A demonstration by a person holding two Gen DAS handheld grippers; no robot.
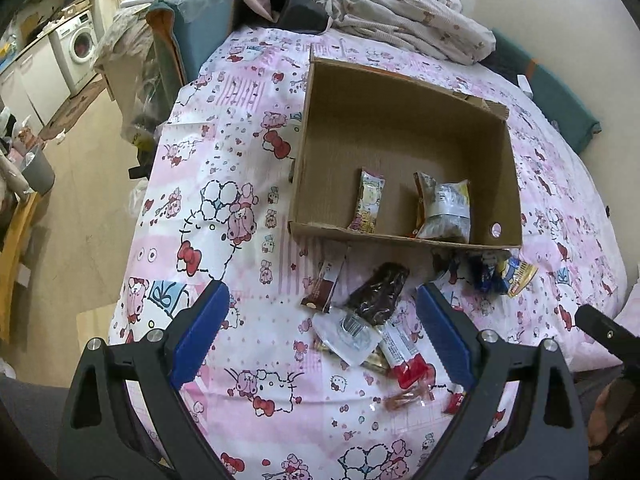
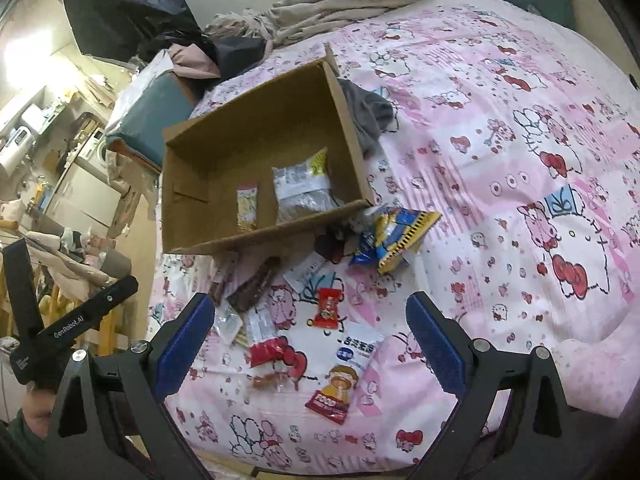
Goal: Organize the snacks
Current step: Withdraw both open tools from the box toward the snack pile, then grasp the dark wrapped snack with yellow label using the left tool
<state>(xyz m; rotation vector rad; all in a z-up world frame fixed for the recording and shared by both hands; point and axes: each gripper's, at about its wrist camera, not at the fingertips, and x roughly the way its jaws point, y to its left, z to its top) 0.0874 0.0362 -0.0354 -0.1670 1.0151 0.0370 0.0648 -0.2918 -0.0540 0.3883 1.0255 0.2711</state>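
An open cardboard box point(image 1: 320, 128) point(image 2: 188, 184) sits on a pink cartoon-print bedspread and holds a slim yellow snack bar point(image 1: 368, 206) point(image 2: 246, 208) and a grey-and-yellow bag point(image 1: 446, 208) point(image 2: 304, 188). Loose snacks lie in front of it: a dark chocolate bar point(image 1: 378, 294) point(image 2: 254, 286), a brown stick pack point(image 1: 324, 286), a clear packet point(image 1: 346, 334), a red-and-white wrapper point(image 1: 402, 354) point(image 2: 266, 344), a small red candy point(image 2: 329, 307), a white-and-red sachet point(image 2: 344, 376) and blue-yellow bags point(image 1: 504, 272) point(image 2: 394, 236). My left gripper point(image 1: 322, 336) hangs open above the pile. My right gripper point(image 2: 308, 338) is open too, empty.
Crumpled bedding point(image 1: 412, 28) and a dark bag point(image 2: 120, 4) lie behind the box. A grey cloth point(image 2: 366, 116) rests against the box's right wall. The bed's edge drops to the floor on the left, with a washing machine point(image 1: 80, 46) beyond.
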